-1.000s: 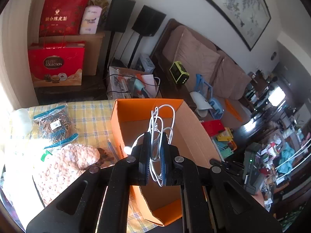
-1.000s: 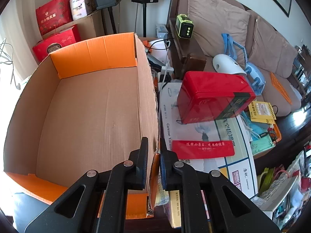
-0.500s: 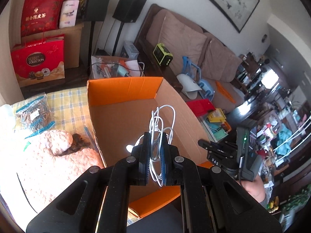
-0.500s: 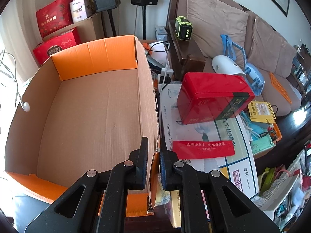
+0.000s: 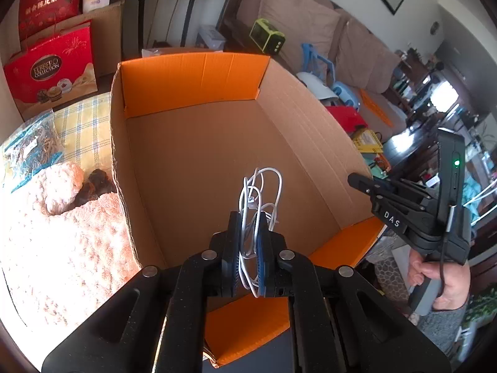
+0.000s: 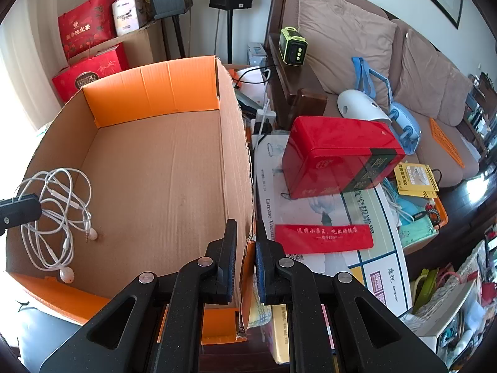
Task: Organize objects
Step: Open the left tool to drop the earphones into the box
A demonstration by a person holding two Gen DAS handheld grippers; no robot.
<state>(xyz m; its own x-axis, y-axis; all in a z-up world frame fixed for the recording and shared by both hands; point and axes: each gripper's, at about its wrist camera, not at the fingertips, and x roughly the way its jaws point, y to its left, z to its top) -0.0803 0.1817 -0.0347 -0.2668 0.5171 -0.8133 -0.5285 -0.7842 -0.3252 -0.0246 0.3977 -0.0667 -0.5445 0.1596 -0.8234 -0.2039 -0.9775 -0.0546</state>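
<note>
A bundle of white earphones (image 5: 262,186) hangs from my left gripper (image 5: 248,220), which is shut on the cord. It hovers over the inside of an open cardboard box (image 5: 192,77) with orange flaps. In the right wrist view the earphones (image 6: 59,211) dangle low at the box's left side, below a left fingertip (image 6: 18,209); the earbuds hang close to the box floor. My right gripper (image 6: 245,230) is shut on the box's right wall (image 6: 236,155). The left wrist view shows that right gripper (image 5: 357,180) at the same wall.
A fluffy pink cloth (image 5: 62,242) and a plastic bag (image 5: 28,146) lie left of the box on a checked cloth. A red tin (image 6: 338,155), papers and a sofa are to the right. Red gift bags (image 5: 52,68) stand behind. A hand (image 5: 435,276) holds the right gripper.
My left gripper has come down and forward over the box, bringing the earphones inside it; they now show in the right wrist view. The right gripper has stayed on the wall.
</note>
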